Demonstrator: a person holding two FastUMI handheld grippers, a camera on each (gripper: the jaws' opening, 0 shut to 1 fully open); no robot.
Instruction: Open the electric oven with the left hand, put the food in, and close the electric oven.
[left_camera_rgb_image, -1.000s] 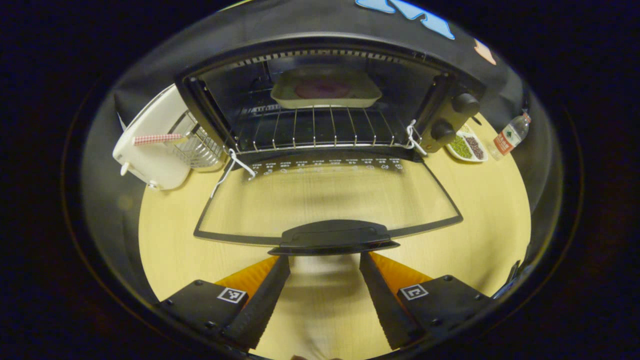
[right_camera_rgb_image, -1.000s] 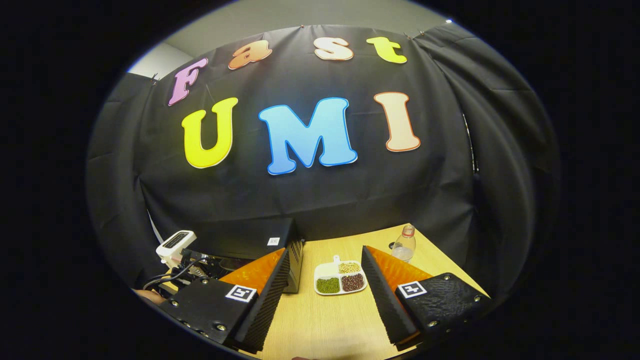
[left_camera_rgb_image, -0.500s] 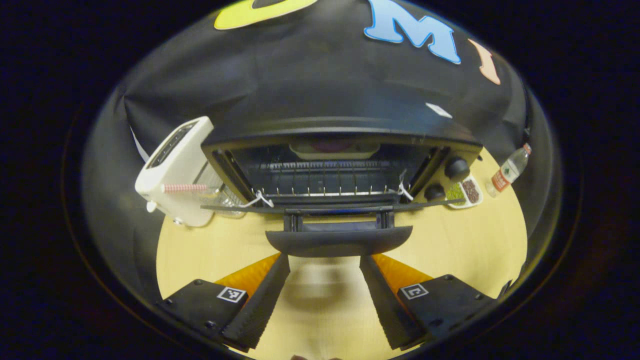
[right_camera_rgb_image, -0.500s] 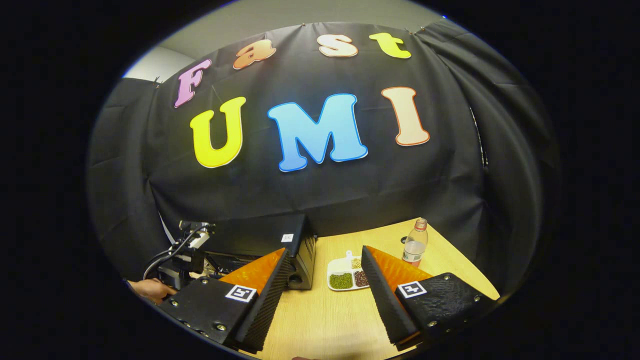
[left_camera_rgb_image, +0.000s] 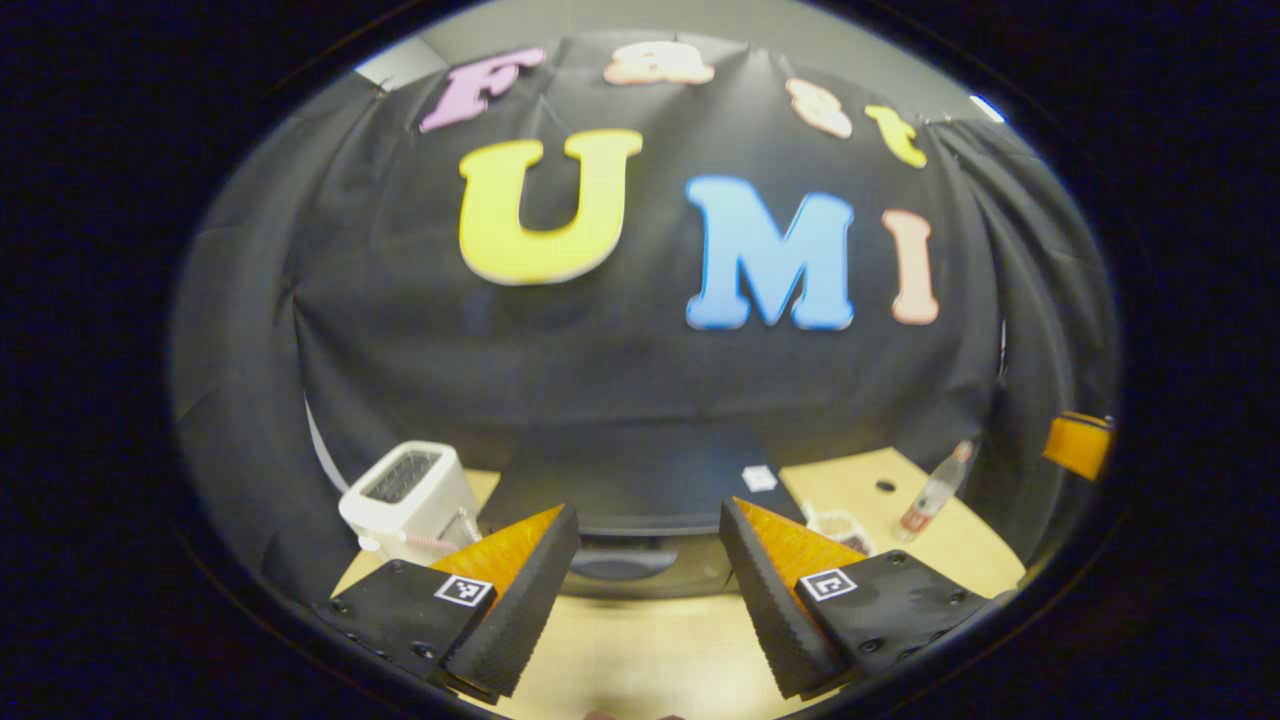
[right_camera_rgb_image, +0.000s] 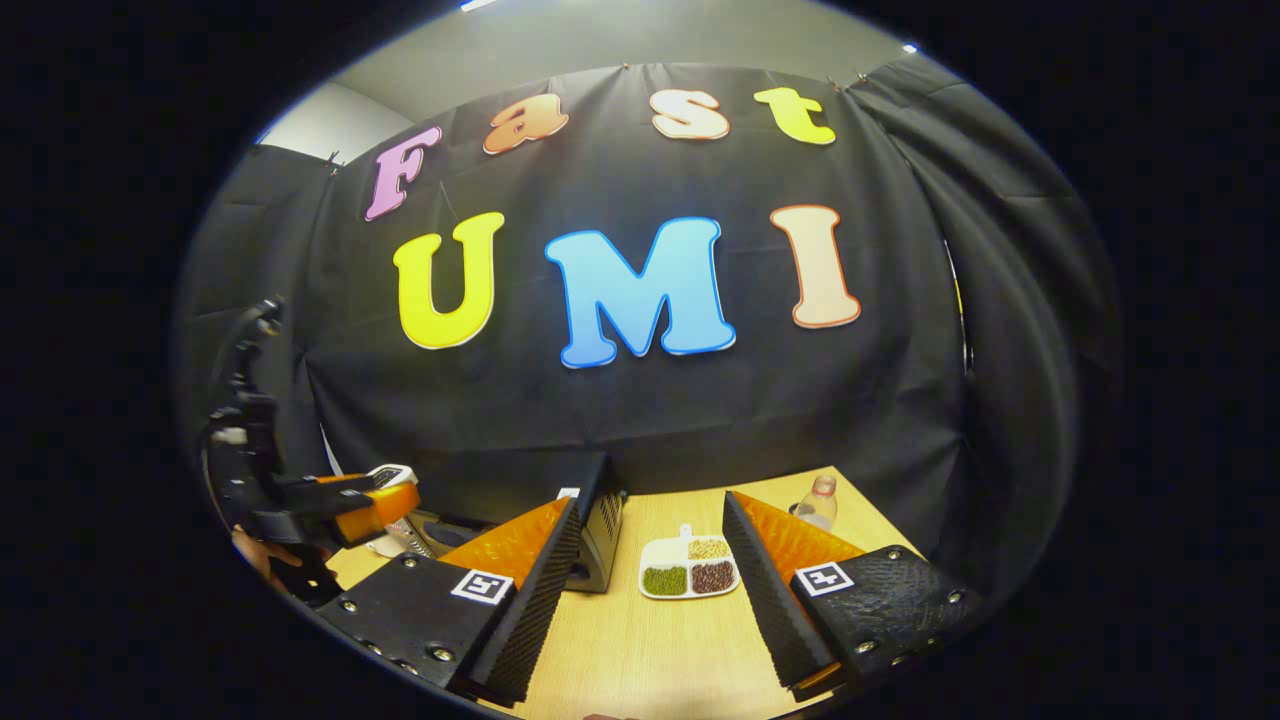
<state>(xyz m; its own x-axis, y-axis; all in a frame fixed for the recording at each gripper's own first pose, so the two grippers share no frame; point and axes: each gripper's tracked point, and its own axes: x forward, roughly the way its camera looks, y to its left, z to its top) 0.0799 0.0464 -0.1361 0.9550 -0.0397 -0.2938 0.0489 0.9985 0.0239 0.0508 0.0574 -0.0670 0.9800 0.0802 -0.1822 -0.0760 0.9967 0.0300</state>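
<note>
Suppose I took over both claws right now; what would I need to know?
Left claw: open, empty, raised in front of the electric oven.
Right claw: open, empty, over the table near the divided snack plate.
Oven door looks shut, its handle upright; the food cannot be seen from here.
Toaster and water bottle flank the oven.
Left: probably nothing; confirm the door is latched.

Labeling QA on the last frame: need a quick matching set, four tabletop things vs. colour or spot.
Things:
1. toaster
2. oven
3. bottle
4. dish

Descriptions:
A. black, middle of the table
B. three compartments of green, brown and pale food
C. white, left of the oven in the left gripper view
D. clear, near the table's far right corner

Pairs: 1-C, 2-A, 3-D, 4-B
</note>
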